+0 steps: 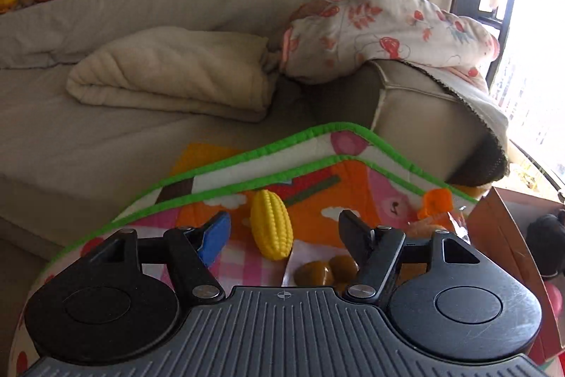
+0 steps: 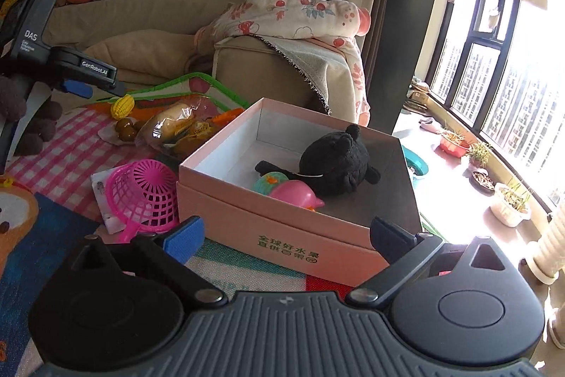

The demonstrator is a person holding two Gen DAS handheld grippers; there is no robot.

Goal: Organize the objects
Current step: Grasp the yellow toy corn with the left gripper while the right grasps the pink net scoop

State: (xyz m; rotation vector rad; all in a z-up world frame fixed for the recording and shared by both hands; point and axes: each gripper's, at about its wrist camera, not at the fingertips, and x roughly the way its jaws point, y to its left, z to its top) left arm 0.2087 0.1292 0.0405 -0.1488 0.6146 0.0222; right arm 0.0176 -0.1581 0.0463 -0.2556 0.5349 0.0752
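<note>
The yellow toy corn (image 1: pixel 271 228) lies on the play mat (image 1: pixel 317 143) beside some brown pieces, perhaps chestnuts (image 1: pixel 326 271), with the left gripper (image 1: pixel 280 230) open and empty over it, while the right gripper (image 2: pixel 287 237) gapes wide before the pink box (image 2: pixel 282 228) holding a black plush (image 2: pixel 335 161).

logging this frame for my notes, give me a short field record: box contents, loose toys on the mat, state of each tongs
box: pink box, open top
in box: black plush, pink toy, teal toy
loose on mat: yellow corn, brown pieces, pink net scoop, bag of toy food
left tongs: open, corn ahead between the fingers, not gripped
right tongs: open, empty, facing the box
</note>
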